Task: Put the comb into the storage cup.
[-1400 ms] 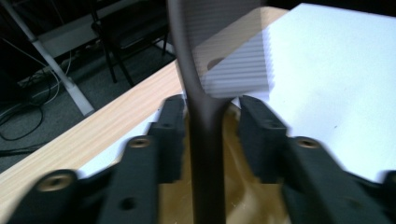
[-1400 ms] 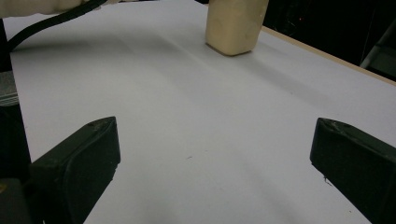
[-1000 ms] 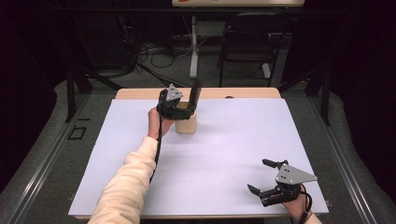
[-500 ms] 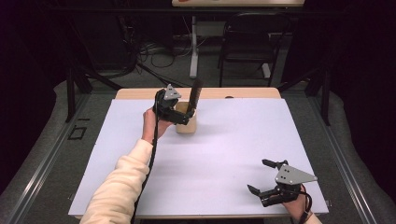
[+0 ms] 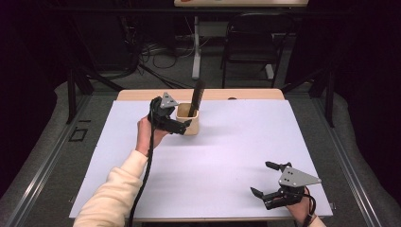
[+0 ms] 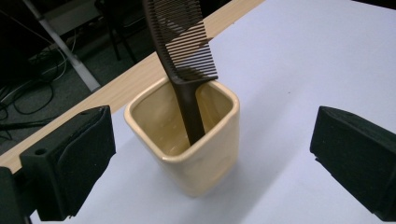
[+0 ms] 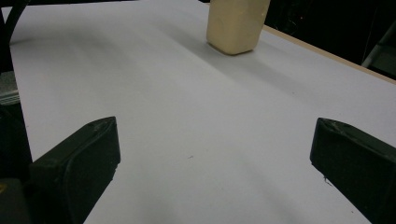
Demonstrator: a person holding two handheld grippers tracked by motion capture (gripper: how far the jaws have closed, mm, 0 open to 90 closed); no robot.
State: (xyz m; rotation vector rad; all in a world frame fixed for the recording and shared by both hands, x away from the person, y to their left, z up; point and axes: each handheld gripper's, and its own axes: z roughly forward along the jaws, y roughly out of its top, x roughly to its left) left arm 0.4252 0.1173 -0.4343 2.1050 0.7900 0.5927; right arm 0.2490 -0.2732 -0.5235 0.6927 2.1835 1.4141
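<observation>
A cream square cup (image 5: 193,124) stands at the back of the white table sheet (image 5: 227,151). In it a dark brown comb (image 5: 196,94) stands handle down, with its teeth up, leaning on the rim. My left gripper (image 5: 185,126) hangs just left of the cup, open, its jaws having just been opening. In the left gripper view the cup (image 6: 196,154) and comb (image 6: 184,56) sit ahead between the wide pads, untouched by them. My right gripper (image 5: 260,178) rests open and empty at the near right, and in the right gripper view the cup (image 7: 236,23) stands far ahead of it.
The wooden table edge (image 5: 246,94) runs behind the sheet. Beyond it are a black chair (image 5: 250,42), a white stand leg (image 5: 196,52) and cables on the floor. A cream sleeve (image 5: 113,194) reaches in from the bottom left.
The left gripper has drawn back from the comb and cup, toward the left and the near side. The comb stays leaning in the cup. The right gripper has not moved.
</observation>
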